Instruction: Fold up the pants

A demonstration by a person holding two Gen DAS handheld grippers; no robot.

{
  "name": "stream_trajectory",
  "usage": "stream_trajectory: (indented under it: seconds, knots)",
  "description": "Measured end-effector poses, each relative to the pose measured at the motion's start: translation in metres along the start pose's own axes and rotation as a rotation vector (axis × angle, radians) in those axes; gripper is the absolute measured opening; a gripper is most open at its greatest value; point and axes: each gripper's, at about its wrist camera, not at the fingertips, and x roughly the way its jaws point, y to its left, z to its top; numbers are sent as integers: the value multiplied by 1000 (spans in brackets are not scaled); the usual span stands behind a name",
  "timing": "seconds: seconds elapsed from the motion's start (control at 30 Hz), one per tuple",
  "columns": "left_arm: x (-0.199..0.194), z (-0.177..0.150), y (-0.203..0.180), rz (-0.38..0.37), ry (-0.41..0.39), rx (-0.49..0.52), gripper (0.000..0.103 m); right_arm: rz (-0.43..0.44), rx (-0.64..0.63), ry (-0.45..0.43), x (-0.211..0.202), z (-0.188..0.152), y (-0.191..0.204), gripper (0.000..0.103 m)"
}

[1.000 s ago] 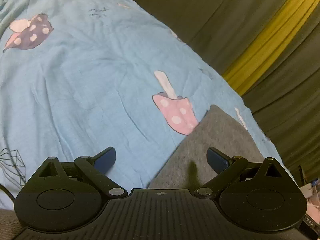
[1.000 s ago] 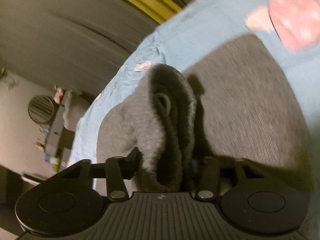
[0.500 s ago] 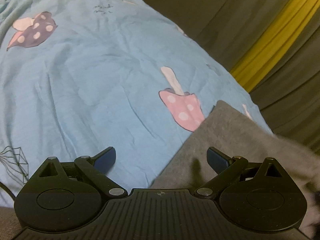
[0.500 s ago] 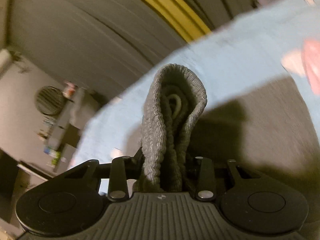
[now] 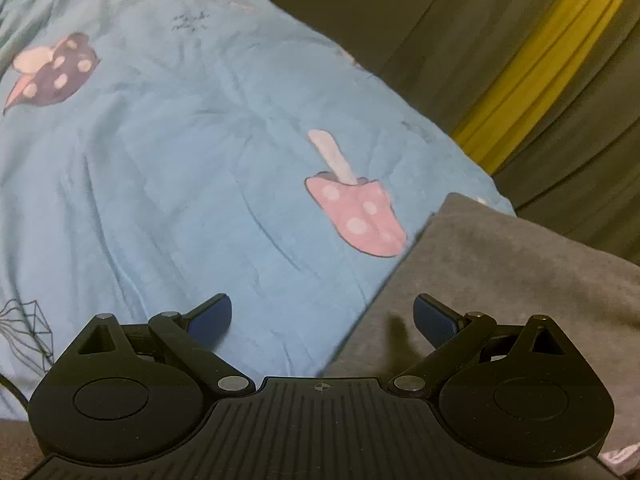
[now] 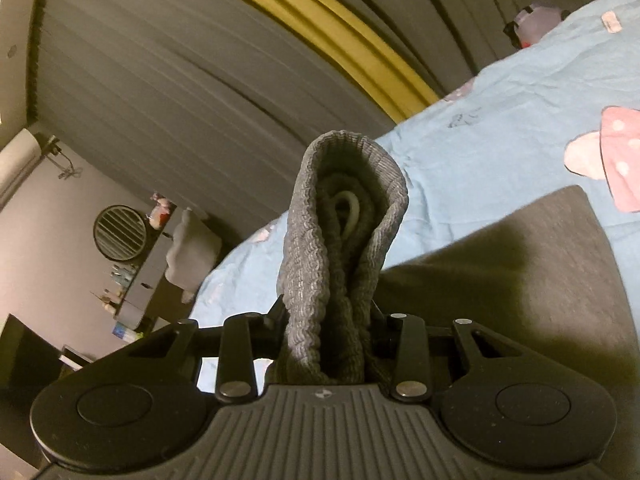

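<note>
Grey pants (image 5: 500,264) lie on a blue bed sheet with mushroom prints (image 5: 180,160). My left gripper (image 5: 320,308) hovers open over the pants' left edge, one blue pad above the sheet and the other above the grey cloth, with nothing between them. In the right wrist view my right gripper (image 6: 330,312) is shut on the bunched ribbed waistband (image 6: 344,208), which stands up between the fingers with a drawstring loop showing inside the fold. The rest of the pants (image 6: 520,280) lie flat and shadowed below, on the sheet (image 6: 500,120).
Grey curtains with a yellow stripe (image 5: 532,60) hang just past the bed's far edge. In the right wrist view a curtain (image 6: 200,80), a round fan (image 6: 120,232) and a cluttered low shelf (image 6: 132,300) stand beyond the bed's left side.
My right gripper closed on the waistband and lifted it off the bed. In the left wrist view the grey cloth rose at the right. The left gripper kept still.
</note>
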Motion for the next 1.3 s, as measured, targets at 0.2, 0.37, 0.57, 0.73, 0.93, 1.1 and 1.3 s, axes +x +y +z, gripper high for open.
stream_trajectory:
  seconds: [0.2,0.37,0.57,0.73,0.93,1.1,1.3]
  knots:
    - [1,-1,-2,-11,9,18,100,17,38,-58,-26,8,-13,36]
    - [3,-1,-4,-9,20,26,100,-43,132,-50,-35,-1,-56,36]
    - [7,-2,-10,-12,60,76,100,-264,202,81,-10,-21,-121,46]
    - [15,-5,-22,-21,105,161,100,-252,173,-22,-31,-15,-118,93]
    - [23,-15,-42,-160,204,315,100,-324,119,109,-12,-18,-127,99]
    - [34,-19,-53,-73,245,381,102,-390,28,92,-7,-19,-125,99]
    - [2,-18,-67,-62,27,405,101,-392,17,65,-9,-24,-124,99]
